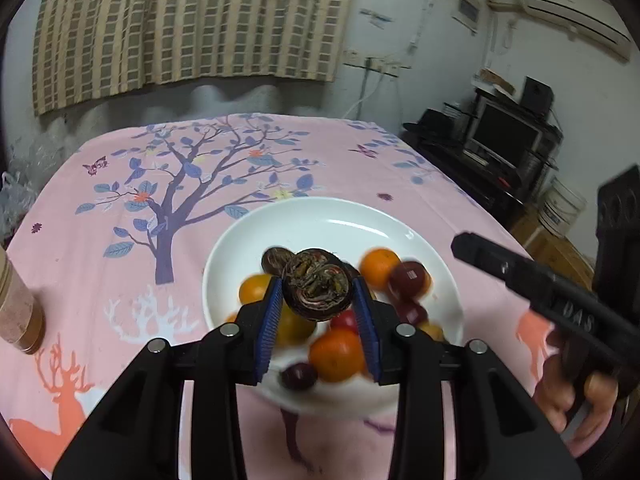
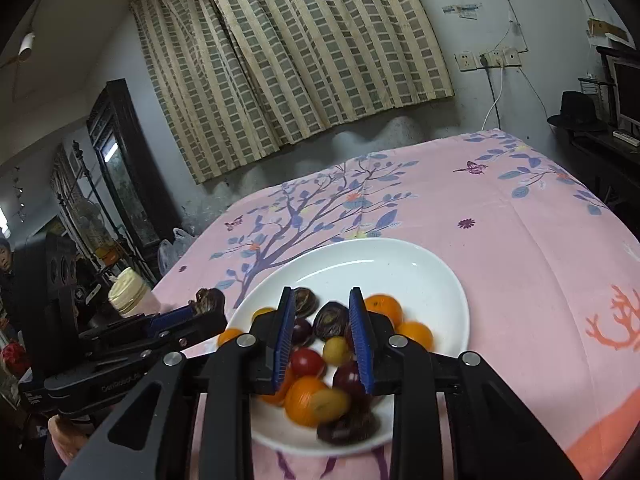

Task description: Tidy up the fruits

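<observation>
A white plate (image 1: 328,216) on the pink tablecloth holds several small fruits: orange ones (image 1: 336,354), dark red ones (image 1: 408,278) and dark brown ones. My left gripper (image 1: 318,300) is shut on a dark brown fruit (image 1: 318,292) and holds it above the plate's near side. In the right wrist view it also shows at the left (image 2: 208,304), beside the plate (image 2: 400,264). My right gripper (image 2: 322,332) is open and empty, low over the fruits, with a dark brown fruit (image 2: 330,318) between its fingers' line of sight. It also shows in the left wrist view (image 1: 520,276).
The pink tablecloth (image 2: 520,220) with a tree print covers the table. A jar (image 1: 16,304) with a cream lid (image 2: 128,288) stands at the table's left edge. Dark furniture with a monitor (image 1: 504,136) stands to the right of the table. Curtains hang behind.
</observation>
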### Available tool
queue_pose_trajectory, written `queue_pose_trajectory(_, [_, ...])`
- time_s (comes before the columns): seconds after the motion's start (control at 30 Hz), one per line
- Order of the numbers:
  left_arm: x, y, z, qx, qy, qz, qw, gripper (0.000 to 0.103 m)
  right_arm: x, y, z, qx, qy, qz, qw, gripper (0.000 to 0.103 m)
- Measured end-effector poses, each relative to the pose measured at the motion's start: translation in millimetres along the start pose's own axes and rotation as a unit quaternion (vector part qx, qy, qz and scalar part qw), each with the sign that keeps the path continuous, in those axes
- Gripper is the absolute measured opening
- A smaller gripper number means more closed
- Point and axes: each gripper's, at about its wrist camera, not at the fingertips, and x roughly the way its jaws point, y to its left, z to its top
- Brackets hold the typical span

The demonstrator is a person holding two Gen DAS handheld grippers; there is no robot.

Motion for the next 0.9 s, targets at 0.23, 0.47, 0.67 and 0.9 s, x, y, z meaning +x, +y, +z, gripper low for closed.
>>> queue_pose_trajectory(0.23, [37,12,16,-0.023,0.019,0.016,0.9994,0.036,28,-6,4,-0.02,0.02,-0.022,0.999,0.029])
queue_pose_trajectory(0.47, [17,0,9,0.015,-0.031,0.072,0.9968,0.096,13,3,-2,-0.045,-0.003,-0.05,0.998,0.054])
queue_pose_trajectory(0.67, [-7,1,-1,0.018,-0.043,0.072,0.9963,0.098,4,5,-5,-0.052,-0.005,-0.061,0.997,0.066])
queue_pose_trajectory(0.9, [-22,14,-25,0.005,-0.028,0.084,0.9961,0.098,-9,8,-20,-0.057,0.005,-0.077,0.995,0.08])
